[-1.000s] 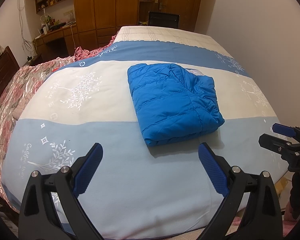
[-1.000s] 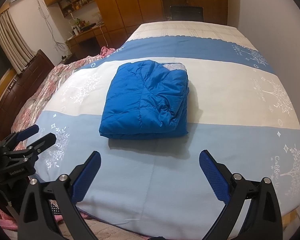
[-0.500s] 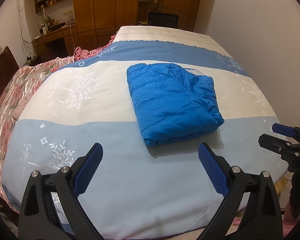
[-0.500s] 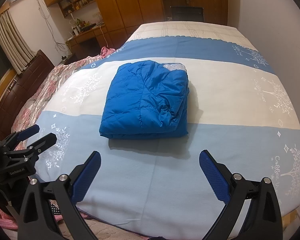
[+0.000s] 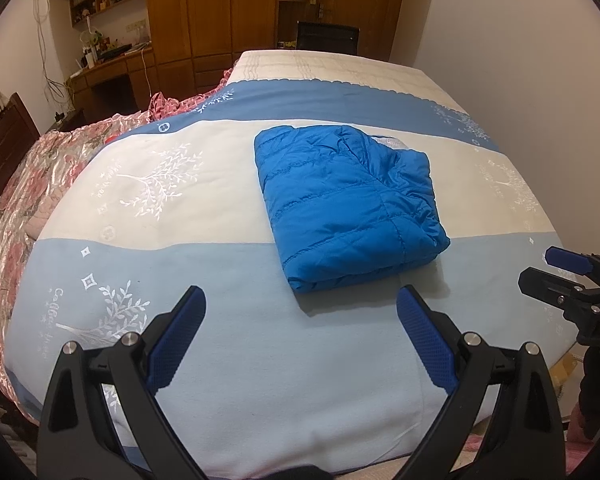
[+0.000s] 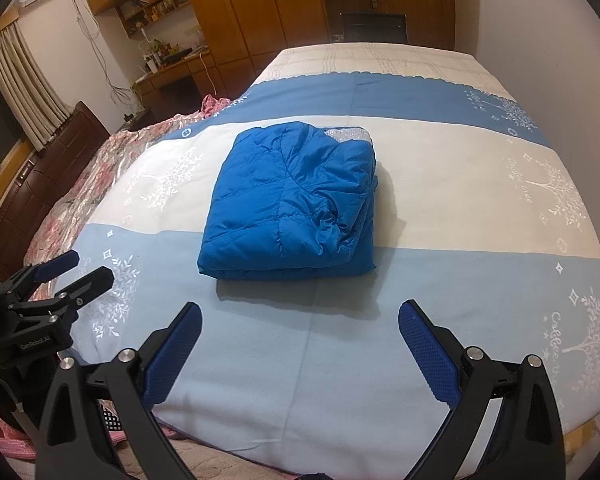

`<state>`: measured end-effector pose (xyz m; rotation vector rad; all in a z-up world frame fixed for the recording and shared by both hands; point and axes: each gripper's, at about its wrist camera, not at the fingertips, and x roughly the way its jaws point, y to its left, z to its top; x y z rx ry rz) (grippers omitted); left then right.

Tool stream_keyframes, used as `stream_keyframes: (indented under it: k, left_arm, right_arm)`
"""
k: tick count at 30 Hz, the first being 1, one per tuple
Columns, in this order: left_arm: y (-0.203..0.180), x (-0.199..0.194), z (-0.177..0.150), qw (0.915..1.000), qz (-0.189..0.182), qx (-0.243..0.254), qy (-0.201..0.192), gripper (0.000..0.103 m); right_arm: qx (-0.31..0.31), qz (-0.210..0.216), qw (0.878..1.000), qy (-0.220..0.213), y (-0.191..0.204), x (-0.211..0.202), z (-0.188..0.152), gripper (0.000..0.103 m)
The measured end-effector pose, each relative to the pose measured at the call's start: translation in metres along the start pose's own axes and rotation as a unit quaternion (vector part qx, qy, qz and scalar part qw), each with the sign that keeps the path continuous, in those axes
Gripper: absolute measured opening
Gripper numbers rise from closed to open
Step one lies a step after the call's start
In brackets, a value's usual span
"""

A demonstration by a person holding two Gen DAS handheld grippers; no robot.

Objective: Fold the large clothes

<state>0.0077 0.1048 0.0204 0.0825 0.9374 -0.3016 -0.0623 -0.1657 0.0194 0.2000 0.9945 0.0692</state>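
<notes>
Evidently the folding itself looks finished, so the step in hand is judged to be a clean withdrawal and a last check. A bright blue quilted puffer jacket (image 5: 350, 206) is seen folded into a compact, roughly rectangular bundle, lying in the middle of the bed with the blue-and-cream striped cover printed with white trees (image 5: 148, 184), straddling the line between the cream band and the pale blue band. In the left wrist view the bundle sits at about one o'clock from the left gripper (image 5: 300, 332); in the right wrist view it sits at about eleven o'clock from the right gripper (image 6: 300, 336). Both grippers are held above the near edge of the bed with their blue-padded jaws spread wide and nothing between them, well apart from the jacket. A small patch of silvery lining (image 6: 346, 135) is exposed at the far edge, at twelve o'clock, and the right-hand side of the bundle is puckered and stacked in loose layers. If tidying is wanted, that side is best pressed flat with a light touch rather than pinched, since slippery padded fabric is likely to spring open. A pink floral quilt (image 5: 24, 184) is bunched at nine o'clock, clear of the work.
</notes>
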Motion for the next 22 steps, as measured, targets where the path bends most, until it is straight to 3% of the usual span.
stream_keyframes:
  k: [22]
  left_arm:
    - [-0.0037,0.0067,0.005,1.0,-0.004,-0.001,0.008,0.096]
  right_arm:
    - [0.004,0.002,1.0,0.004,-0.0067,0.0074,0.0049,0.099]
